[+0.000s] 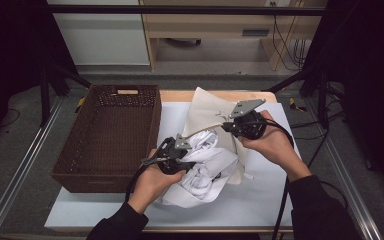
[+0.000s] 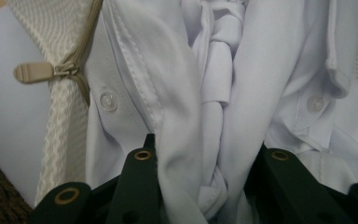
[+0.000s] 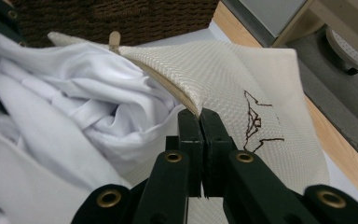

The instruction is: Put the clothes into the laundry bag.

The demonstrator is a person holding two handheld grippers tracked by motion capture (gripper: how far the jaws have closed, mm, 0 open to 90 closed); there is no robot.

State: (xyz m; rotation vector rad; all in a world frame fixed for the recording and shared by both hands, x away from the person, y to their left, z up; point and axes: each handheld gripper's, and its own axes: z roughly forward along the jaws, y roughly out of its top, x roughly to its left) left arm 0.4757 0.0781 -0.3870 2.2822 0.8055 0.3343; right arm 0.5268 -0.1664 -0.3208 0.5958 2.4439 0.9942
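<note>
A crumpled white shirt [image 1: 205,170] lies half inside a cream mesh laundry bag [image 1: 205,107] in the middle of the white board. My left gripper [image 1: 190,161] is at the shirt's left side. In the left gripper view it [image 2: 205,149] is shut on a thick bunch of shirt fabric [image 2: 270,70] that fills the space between its jaws, with the bag's zipper pull [image 2: 30,72] at the left. My right gripper [image 1: 228,126] is at the bag's mouth, where it [image 3: 200,116] is shut on the bag's zippered edge [image 3: 242,79] and holds it raised above the shirt [image 3: 74,84].
A deep brown wicker basket [image 1: 105,135] stands to the left of the bag, its wall close to my left hand. The white board [image 1: 260,200] has bare room at the front and right. Black frame bars and cables run along the table's sides.
</note>
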